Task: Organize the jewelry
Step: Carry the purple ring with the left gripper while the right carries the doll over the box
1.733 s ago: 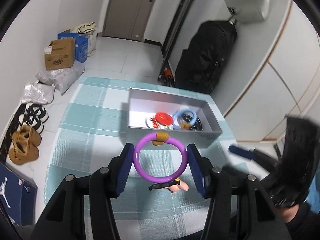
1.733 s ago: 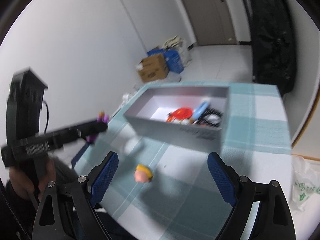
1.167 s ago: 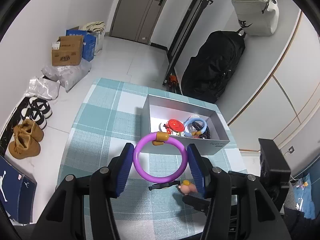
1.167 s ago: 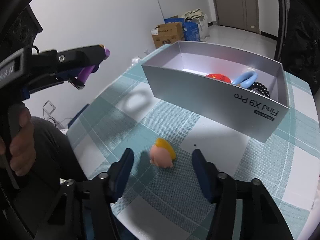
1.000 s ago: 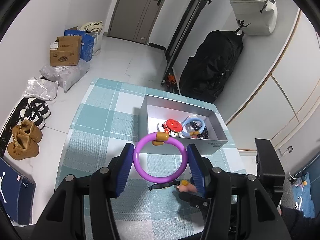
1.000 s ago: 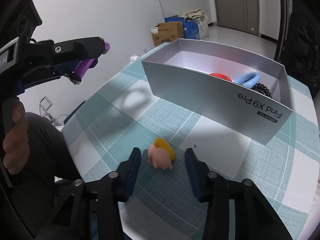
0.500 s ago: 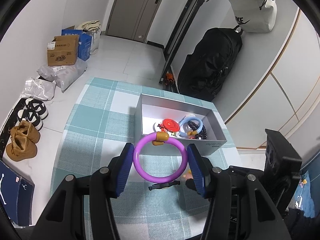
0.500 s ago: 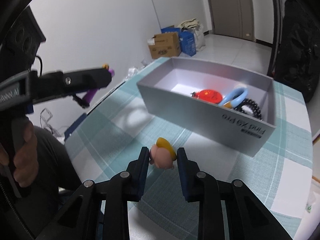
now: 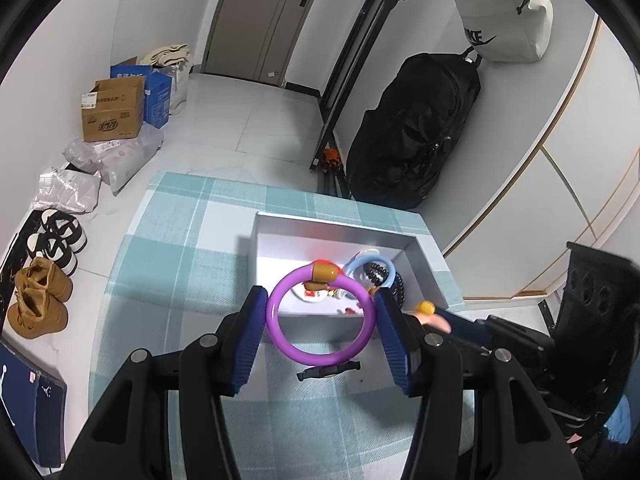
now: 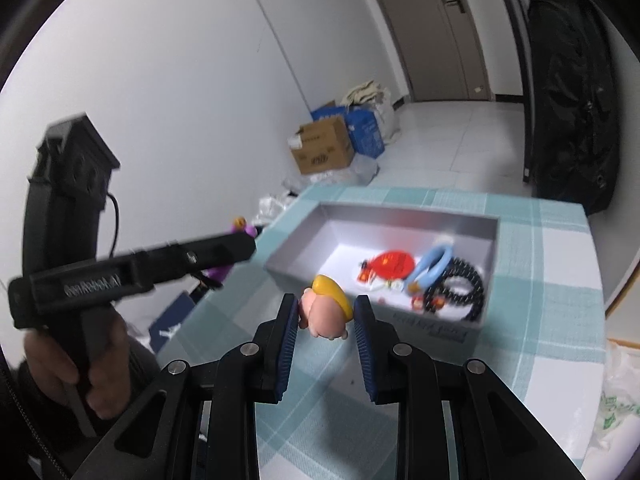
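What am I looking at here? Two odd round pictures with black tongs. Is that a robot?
No robot: a person holds a hand-operated claw in each hand, and each carries a wide-angle camera looking along its fingers. The left claw grips a purple ring. The right claw grips a small pink figure with a yellow top. On the checked tablecloth stands a silver box already holding a red piece, a blue ring and a black beaded bracelet.
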Tool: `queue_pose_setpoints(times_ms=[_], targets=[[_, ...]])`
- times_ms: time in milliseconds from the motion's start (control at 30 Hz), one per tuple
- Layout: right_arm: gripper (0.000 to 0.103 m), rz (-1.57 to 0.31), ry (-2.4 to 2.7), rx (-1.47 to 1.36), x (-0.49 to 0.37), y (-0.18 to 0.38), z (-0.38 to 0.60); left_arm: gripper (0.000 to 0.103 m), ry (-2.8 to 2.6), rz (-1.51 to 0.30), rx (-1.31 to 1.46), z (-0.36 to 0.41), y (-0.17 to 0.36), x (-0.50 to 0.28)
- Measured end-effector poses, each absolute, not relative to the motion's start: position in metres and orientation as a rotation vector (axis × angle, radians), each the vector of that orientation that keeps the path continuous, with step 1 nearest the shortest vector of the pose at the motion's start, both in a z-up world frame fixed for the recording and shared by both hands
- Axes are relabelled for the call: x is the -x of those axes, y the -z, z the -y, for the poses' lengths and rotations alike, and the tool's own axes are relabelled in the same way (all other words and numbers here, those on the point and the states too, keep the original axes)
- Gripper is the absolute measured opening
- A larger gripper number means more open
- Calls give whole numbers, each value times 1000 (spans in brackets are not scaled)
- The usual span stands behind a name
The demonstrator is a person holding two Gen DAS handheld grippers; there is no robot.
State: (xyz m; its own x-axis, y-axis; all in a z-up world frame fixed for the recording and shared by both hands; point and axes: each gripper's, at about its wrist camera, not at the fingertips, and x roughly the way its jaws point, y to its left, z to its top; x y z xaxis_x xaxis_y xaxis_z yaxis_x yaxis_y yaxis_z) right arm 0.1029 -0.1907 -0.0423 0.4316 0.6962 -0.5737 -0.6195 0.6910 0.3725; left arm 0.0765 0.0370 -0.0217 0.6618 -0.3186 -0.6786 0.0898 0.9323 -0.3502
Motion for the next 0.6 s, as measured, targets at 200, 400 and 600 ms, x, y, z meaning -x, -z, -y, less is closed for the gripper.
queue_pose_setpoints(times_ms=[200,400,600], targets=[[27,-734,-805,-166,-116,31,201,49,245,-826,306,-30,22,-91],[27,-723,-790,-193,-125,27,205,49,255,-838,307,-25,24,-103],[27,-725,-767,-220,-137,25,211,49,270,-848,306,-17,28,-127]])
